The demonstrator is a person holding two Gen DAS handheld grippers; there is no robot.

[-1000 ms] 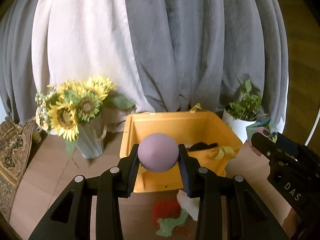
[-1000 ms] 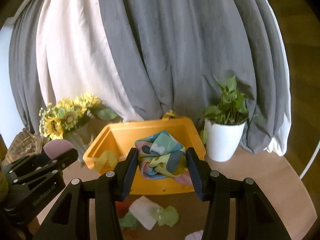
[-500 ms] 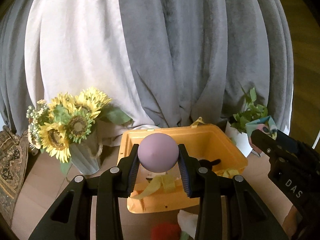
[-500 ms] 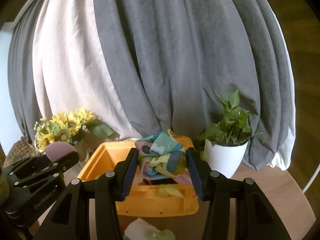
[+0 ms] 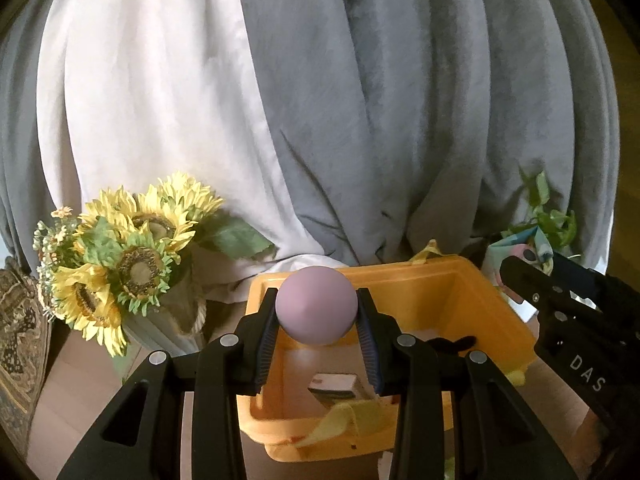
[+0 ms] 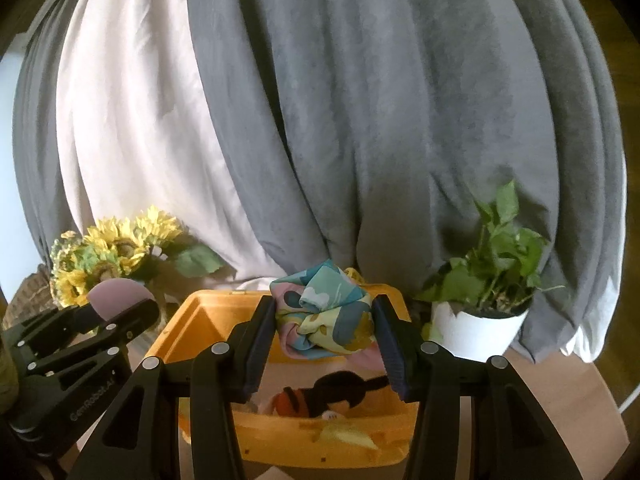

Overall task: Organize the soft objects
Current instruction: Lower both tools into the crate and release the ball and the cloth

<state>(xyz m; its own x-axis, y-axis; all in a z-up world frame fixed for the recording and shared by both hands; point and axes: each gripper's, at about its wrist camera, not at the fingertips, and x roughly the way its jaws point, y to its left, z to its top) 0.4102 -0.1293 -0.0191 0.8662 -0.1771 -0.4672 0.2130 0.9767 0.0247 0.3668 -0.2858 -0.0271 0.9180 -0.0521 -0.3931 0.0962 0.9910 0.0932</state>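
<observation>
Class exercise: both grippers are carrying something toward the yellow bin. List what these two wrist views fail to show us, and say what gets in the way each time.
- Yellow bin floor, left wrist view: mostly hidden behind the left gripper and its purple ball.
- Dark plush toy, right wrist view: partly covered by the right gripper holding the patterned cloth.
- Table near the bin: cut off by the bottom edge.

backdrop: grey and white curtains (image 5: 320, 120) | surface: light wood tabletop (image 6: 560, 396) | light: soft daylight

Soft daylight through the pale curtain (image 5: 160, 112), brightest upper left. Dim, shadowed foreground beneath both claws. Strong fisheye bowing with dark vignetted corners. Slight motion blur on the sunflowers (image 5: 128, 256) and potted plant (image 6: 496, 248). No harsh glare.
</observation>
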